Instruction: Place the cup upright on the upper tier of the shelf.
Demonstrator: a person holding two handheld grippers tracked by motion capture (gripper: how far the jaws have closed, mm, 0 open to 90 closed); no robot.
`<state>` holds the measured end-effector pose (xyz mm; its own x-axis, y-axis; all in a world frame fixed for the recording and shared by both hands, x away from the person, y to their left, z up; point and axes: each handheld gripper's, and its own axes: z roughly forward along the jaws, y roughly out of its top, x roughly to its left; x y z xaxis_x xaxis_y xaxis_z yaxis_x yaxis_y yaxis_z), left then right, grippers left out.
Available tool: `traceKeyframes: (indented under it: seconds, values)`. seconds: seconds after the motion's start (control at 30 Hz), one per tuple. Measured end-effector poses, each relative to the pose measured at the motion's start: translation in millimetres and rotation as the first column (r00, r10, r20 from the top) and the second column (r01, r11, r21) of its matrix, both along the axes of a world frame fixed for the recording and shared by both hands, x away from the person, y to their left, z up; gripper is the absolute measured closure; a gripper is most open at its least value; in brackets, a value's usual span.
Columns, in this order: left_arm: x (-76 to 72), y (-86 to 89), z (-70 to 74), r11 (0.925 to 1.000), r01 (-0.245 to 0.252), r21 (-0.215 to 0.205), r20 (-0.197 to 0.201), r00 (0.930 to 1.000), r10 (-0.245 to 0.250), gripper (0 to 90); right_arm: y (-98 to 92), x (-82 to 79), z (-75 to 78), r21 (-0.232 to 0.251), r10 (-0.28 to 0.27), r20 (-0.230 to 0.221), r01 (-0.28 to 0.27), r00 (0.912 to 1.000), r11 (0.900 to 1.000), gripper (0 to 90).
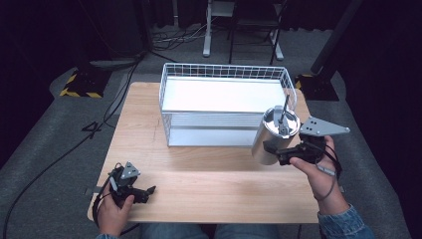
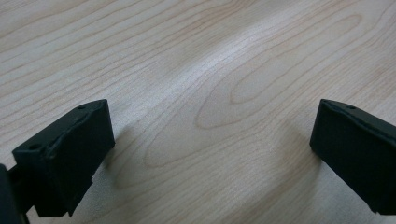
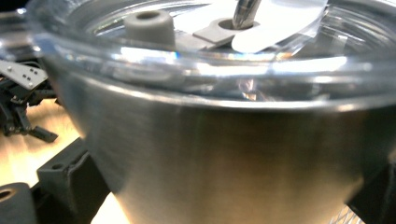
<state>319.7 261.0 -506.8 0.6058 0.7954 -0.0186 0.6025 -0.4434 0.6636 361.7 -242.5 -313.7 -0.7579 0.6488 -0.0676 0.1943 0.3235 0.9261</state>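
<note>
The wire basket [image 1: 226, 102] is the biggest container here: a white mesh box standing at the far middle of the wooden table [image 1: 209, 184], with a pale flat panel lying inside it and nothing else that can be made out. Just off the basket's near right corner is the steel cup [image 1: 271, 137], lifted clear of the table and tilted (its top leans toward the basket). A clear lid [image 3: 187, 56] covers the cup, and a thin metal straw [image 1: 283, 109] pokes up through a hole in that lid; what is inside the cup cannot be told. The right gripper [image 1: 283, 149] is clamped around the cup's lower body, its jaws pressing either side of the steel wall.

Well away from the basket, at the table's near left corner, the left gripper [image 1: 144, 191] rests low over bare wood, its jaws spread wide with nothing between them.

Beyond the basket lies grey carpet, with black cables [image 1: 114, 99] trailing left of it and the white legs of a stand [image 1: 209, 30] behind it.
</note>
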Motion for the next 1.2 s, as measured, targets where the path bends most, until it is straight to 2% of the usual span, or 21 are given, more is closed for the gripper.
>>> traceKeyframes:
  seconds: [0.07, 0.1, 0.17, 0.23, 0.47, 0.83, 0.97, 1.2]
  values:
    - [0.0, 0.0, -0.1, 1.0, 0.0, -0.001, 0.001, 1.0, 0.0, 0.1, 0.9, 1.4, 2.2, -0.002, -0.002, 0.0, 0.002, 1.0, 1.0, 3.7]
    - [0.0, 0.0, 0.0, 1.0, 0.0, 0.0, 0.0, 1.0, 0.0, 0.1, 3.6, 5.5, 9.1, -0.007, -0.006, 0.009, 0.006, 0.9999, 1.0, 3.6]
    - [0.0, 0.0, 0.0, 1.0, 0.0, 0.0, 0.0, 1.0, 0.0, 0.1, 4.5, 6.4, 11.4, -0.009, -0.011, 0.01, 0.011, 0.9999, 1.0, 3.6]
    - [0.0, 0.0, 0.0, 1.0, 0.0, 0.0, 0.0, 1.0, 0.0, 0.1, 7.4, 11.2, 20.0, -0.008, -0.015, 0.021, 0.016, 0.9997, 1.0, 3.7]
    - [0.0, -0.1, -0.1, 1.0, -0.001, -0.001, 0.001, 1.0, 0.001, 0.1, 14.2, 23.6, 34.8, 0.007, -0.02, 0.019, 0.02, 0.9996, 1.0, 3.7]
    - [-0.1, -0.1, -0.3, 1.0, -0.001, -0.002, 0.002, 1.0, 0.001, 0.1, 31.5, 52.3, 66.7, 0.027, -0.033, 0.049, 0.032, 0.9982, 0.999, 3.6]
    - [0.1, 0.1, -0.1, 1.0, 0.001, 0.002, 0.003, 1.0, -0.001, 0.1, 39.1, 61.2, 73.4, 0.025, -0.04, 0.058, 0.039, 0.9975, 0.999, 3.7]
    - [-0.4, -1.9, -0.2, 0.9997, -0.023, -0.003, 0.001, 0.9997, 0.023, 0.1, 51.7, 79.7, 77.4, 0.053, -0.054, 0.05, 0.052, 0.9973, 0.997, 3.7]
